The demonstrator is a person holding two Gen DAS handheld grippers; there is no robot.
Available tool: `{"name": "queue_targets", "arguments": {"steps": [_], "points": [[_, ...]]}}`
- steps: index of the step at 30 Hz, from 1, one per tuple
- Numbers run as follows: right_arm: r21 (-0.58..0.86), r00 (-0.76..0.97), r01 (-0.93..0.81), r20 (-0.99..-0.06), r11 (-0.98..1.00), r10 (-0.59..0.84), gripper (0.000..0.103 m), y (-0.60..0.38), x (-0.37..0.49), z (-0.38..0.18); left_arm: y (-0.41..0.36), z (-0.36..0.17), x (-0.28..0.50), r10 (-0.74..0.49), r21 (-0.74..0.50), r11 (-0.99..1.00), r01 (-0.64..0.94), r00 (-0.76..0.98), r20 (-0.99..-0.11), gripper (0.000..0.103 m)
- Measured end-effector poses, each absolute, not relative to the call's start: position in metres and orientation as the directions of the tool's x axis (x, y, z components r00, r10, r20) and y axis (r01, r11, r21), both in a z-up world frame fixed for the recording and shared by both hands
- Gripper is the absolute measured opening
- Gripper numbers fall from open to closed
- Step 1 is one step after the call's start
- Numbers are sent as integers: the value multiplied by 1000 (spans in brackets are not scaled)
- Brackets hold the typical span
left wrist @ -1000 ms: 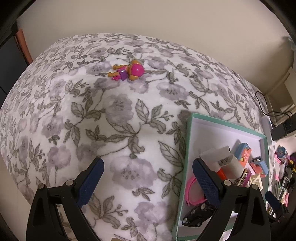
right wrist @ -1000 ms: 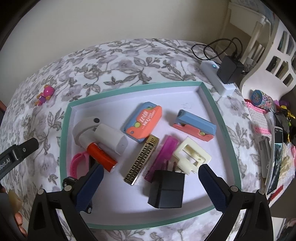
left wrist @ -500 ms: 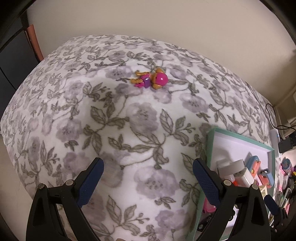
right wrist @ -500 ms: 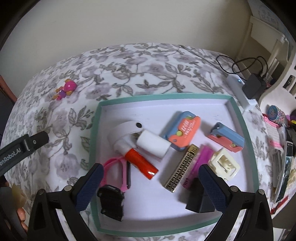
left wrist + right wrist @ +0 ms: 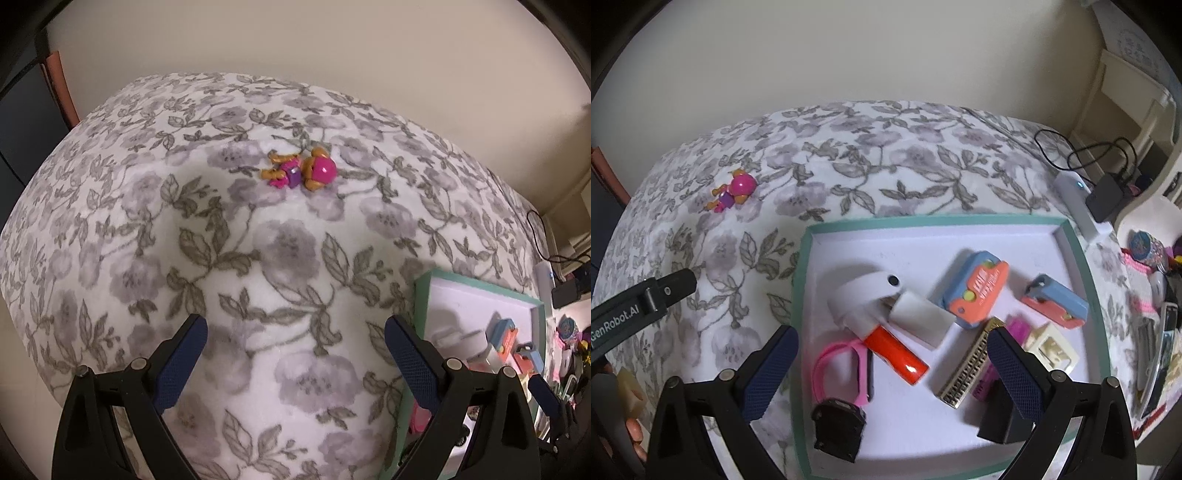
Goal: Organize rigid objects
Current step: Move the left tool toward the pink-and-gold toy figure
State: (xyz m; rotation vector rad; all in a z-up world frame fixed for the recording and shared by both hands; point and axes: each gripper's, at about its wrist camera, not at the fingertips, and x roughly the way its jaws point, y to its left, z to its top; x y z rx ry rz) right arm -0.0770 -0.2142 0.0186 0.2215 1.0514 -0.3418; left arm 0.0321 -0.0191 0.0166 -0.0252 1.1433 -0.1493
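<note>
With the small pink-and-orange plastic toy figure (image 5: pixel 300 172) lying alone on the floral bedspread (image 5: pixel 280 258), well apart from the teal-rimmed tray (image 5: pixel 419 314), I should carry my empty, spread left hand-held gripper (image 5: pixel 295 349) forward, straddle its round head, and pinch gently.

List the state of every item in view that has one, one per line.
left gripper: open, empty, over the bedspread
right gripper: open, empty, over the tray
toy figure: lying on the bedspread, outside the tray
tray: open-topped, holding several items
red cylinder: lying on its side in the tray
harmonica: lying flat in the tray
</note>
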Motion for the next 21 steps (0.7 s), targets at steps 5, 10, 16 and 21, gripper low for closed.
{"name": "queue_targets", "arguments": {"steps": [5, 10, 16, 21], "points": [[54, 488, 355, -862, 933, -135, 103, -212, -45, 24, -4, 20, 69, -131, -101, 991, 93, 442, -887, 97], [94, 500, 330, -861, 939, -90, 103, -209, 5, 22, 9, 20, 113, -146, -109, 988, 111, 431, -891, 97], [141, 518, 260, -855, 955, -15, 103, -194, 64, 15, 26, 6, 160, -157, -130, 987, 91, 423, -893, 97], [139, 489, 248, -872, 959, 0, 103, -191, 96, -1, 45, -11, 188, -184, -172, 983, 67, 404, -896, 97]]}}
